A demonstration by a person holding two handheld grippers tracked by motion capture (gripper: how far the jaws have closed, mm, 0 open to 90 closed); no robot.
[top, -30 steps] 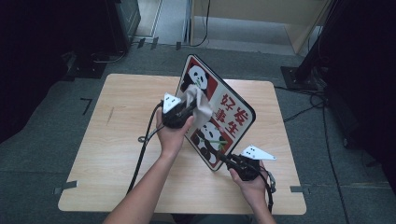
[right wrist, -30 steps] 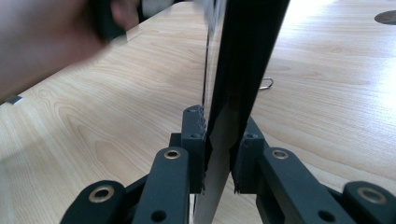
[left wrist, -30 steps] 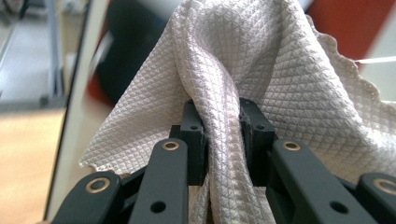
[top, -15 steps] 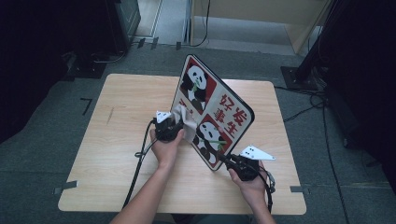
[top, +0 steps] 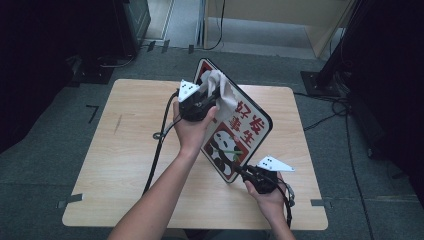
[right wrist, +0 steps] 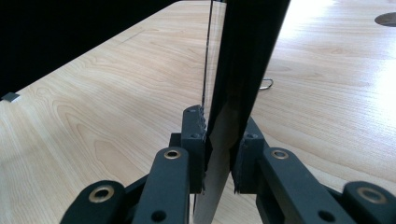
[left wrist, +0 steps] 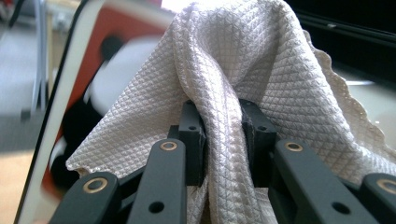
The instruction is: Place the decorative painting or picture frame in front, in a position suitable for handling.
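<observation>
Above the middle of the wooden table [top: 125, 150], a panda-printed board [top: 245, 127] stands tilted on its edge, its long axis running from the far upper corner, near the left gripper [top: 207, 97], down toward the near lower corner, where the right gripper [top: 245, 172] has it. The right gripper view shows those jaws closed on the board's thin edge, one on each face, so the board rises straight away from them, dark and edge-on. The left gripper's jaws are pinched together on a fold of white waffle-weave cloth [left wrist: 233, 70], which bunches up beyond them and hangs down on both sides. From the high view the cloth [top: 220, 90] lies against the top end of the board's printed face, and the left gripper view shows the red-and-white print [left wrist: 93, 70] just behind and to the side of the fabric. The relation that matters most is this one: the cloth sits at the upper end of the long axis, with nearly all of the printed face stretching down and away from it toward the right gripper. A wiping stroke would therefore probably run along that axis, toward the person, while the right hand [top: 272, 200] steadies the lower corner; the left hand [top: 192, 127] is the one placed to do the moving.
</observation>
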